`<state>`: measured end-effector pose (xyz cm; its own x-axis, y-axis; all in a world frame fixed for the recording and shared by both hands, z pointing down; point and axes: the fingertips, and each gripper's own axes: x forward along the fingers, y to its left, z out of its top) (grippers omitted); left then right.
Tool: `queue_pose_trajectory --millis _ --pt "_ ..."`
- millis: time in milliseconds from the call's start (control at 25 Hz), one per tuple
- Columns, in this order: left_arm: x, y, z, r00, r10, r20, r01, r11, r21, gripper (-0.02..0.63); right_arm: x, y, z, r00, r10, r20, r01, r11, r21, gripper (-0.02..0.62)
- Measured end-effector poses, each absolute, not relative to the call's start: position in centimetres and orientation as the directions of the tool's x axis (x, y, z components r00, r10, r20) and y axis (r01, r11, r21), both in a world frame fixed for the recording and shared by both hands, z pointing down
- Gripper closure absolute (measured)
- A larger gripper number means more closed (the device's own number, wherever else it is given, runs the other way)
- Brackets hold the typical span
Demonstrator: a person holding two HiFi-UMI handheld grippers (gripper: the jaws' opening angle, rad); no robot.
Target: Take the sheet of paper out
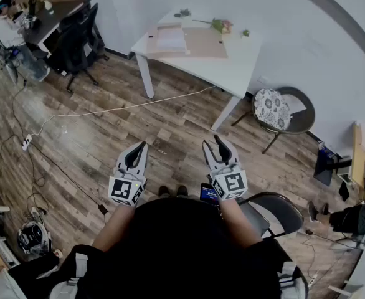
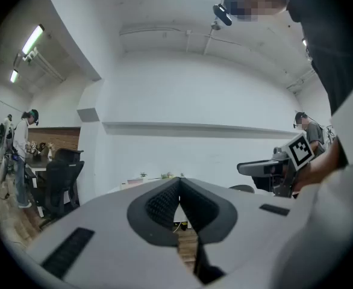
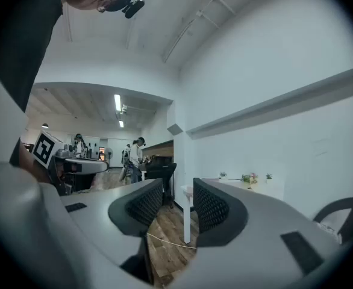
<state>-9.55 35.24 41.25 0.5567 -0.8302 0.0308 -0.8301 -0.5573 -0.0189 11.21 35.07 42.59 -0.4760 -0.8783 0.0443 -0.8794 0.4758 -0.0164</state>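
A pale sheet of paper [image 1: 170, 37] lies on the left part of a brown flat pad [image 1: 202, 43] on the white table [image 1: 235, 70], far ahead of me across the wooden floor. Both grippers are held level at waist height, well short of the table. My left gripper [image 1: 142, 146] has its jaws together with nothing between them; its pads meet in the left gripper view [image 2: 179, 191]. My right gripper [image 1: 212, 144] stands open and empty, with a clear gap between its pads [image 3: 178, 203].
A round chair with a patterned cushion [image 1: 271, 107] stands right of the table. A black chair [image 1: 276, 212] is close at my right. A white cable [image 1: 114, 110] crosses the floor. Black office chairs [image 1: 76, 36] and a seated person [image 1: 11, 33] are at the far left.
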Motion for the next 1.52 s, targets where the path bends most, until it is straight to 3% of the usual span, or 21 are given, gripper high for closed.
queue_pose_trajectory --millis 880,1520 --pt "-9.1 33.0 41.0 0.540 -0.839 0.073 -0.834 -0.544 -0.093 0.603 15.8 33.8 43.3 -0.468 -0.884 -0.011 -0.878 0.466 -0.113 0.419" --pt "-8.7 29.5 44.6 0.514 -0.848 0.131 -0.853 -0.521 -0.032 0.603 17.8 29.9 46.5 -0.468 -0.882 0.060 -0.878 0.457 -0.143 0.420"
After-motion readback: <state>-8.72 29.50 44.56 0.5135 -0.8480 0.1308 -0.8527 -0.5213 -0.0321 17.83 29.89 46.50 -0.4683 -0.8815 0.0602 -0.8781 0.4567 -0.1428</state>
